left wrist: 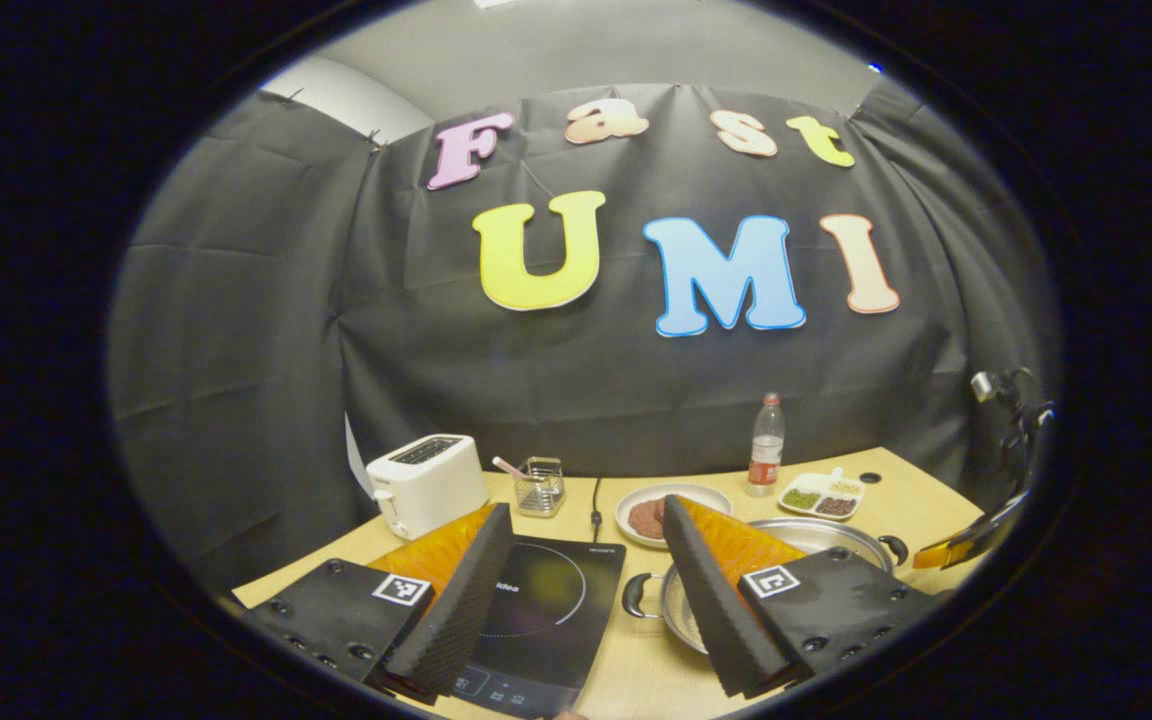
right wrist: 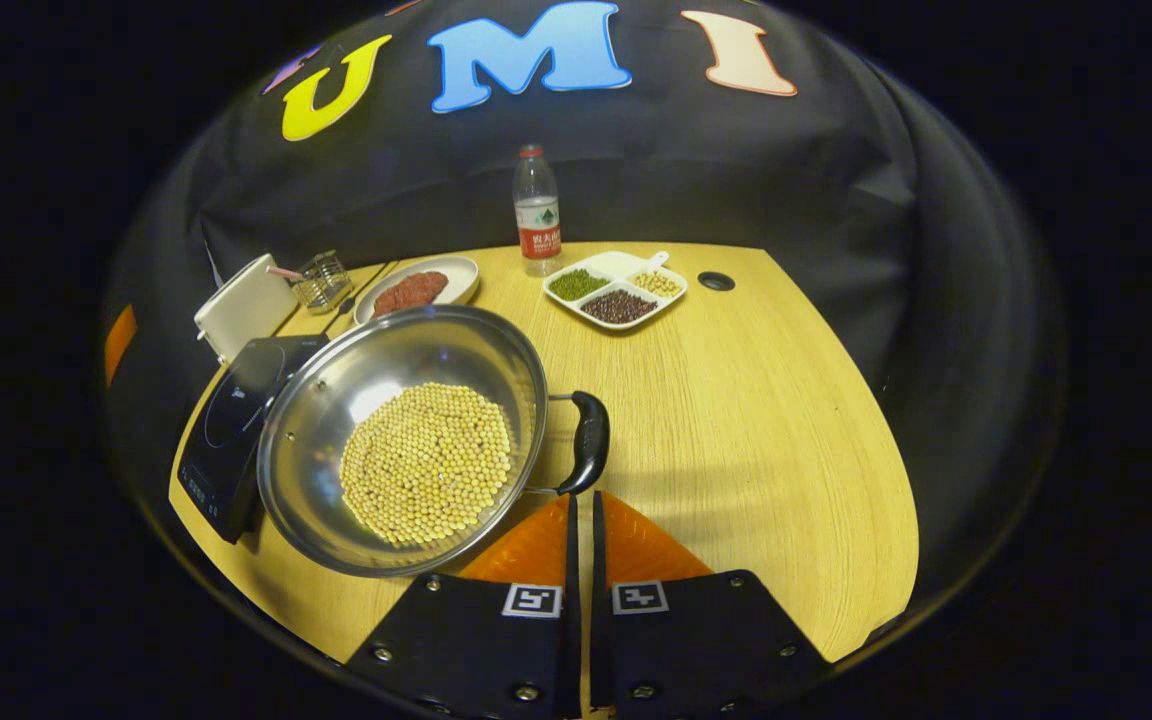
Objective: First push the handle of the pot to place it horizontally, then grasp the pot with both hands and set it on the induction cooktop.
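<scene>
Pot (right wrist: 406,440) beside cooktop (right wrist: 236,420) on table (right wrist: 756,420).
Left tool (left wrist: 586,590) spread apart; right tool (right wrist: 582,520) pressed together just behind the pot's handle (right wrist: 588,440).

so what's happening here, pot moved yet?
Not yet. The pot, holding yellow beans, sits on the table beside the induction cooktop, not on it. The right gripper is shut, holding nothing, its tips just short of the pot's black handle, likely about to push it. The left gripper is open above the cooktop and the pot's other handle, gripping nothing.
</scene>
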Tool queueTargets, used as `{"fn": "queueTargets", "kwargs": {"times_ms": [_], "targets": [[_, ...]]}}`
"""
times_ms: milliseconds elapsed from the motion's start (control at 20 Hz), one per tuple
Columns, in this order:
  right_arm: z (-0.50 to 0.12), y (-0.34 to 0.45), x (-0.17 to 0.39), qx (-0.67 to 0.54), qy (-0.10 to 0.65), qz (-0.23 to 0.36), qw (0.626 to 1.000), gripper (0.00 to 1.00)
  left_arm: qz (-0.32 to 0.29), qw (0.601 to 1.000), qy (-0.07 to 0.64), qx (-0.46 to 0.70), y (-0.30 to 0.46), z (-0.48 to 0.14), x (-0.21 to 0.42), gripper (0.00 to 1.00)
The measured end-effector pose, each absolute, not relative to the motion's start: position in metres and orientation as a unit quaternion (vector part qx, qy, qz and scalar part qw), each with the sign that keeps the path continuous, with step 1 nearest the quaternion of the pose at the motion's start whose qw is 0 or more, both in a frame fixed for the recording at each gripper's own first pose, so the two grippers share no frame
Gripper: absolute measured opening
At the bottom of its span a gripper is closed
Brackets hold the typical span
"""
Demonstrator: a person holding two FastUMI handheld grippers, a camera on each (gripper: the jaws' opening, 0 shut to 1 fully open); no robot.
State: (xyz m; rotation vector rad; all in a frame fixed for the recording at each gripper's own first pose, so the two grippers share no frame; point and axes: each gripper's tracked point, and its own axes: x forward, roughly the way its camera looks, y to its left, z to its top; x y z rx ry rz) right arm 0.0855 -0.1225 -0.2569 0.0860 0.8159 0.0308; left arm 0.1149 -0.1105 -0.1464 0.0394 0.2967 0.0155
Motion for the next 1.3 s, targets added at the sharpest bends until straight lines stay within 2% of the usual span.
{"fn": "queueTargets", "kwargs": {"times_ms": [50, 200, 250, 350, 400, 450, 1300], "targets": [[-0.246, -0.121, 0.086, 0.053, 0.377, 0.019, 0.925, 0.14, 0.002, 0.988, 0.152, 0.019, -0.115, -0.151, 0.117, 0.98], [-0.219, -0.123, 0.094, 0.07, 0.327, 0.017, 0.942, 0.84, -0.016, 0.986, 0.164, 0.018, -0.129, -0.168, 0.122, 1.0], [-0.217, -0.124, 0.096, 0.074, 0.315, 0.011, 0.946, 1.0, -0.023, 0.985, 0.171, 0.015, -0.134, -0.174, 0.125, 1.0], [-0.207, -0.123, 0.1, 0.083, 0.293, 0.003, 0.952, 0.98, -0.037, 0.982, 0.187, 0.007, -0.142, -0.188, 0.129, 1.0], [-0.205, -0.122, 0.102, 0.085, 0.286, 0.002, 0.954, 0.98, -0.042, 0.98, 0.195, 0.004, -0.144, -0.194, 0.132, 0.91], [-0.205, -0.122, 0.104, 0.085, 0.283, -0.001, 0.955, 0.98, -0.046, 0.978, 0.202, 0.002, -0.145, -0.2, 0.136, 1.0], [-0.245, -0.109, 0.132, 0.056, 0.311, 0.001, 0.949, 0.98, -0.096, 0.93, 0.355, 0.001, -0.169, -0.341, 0.173, 0.98]]}}
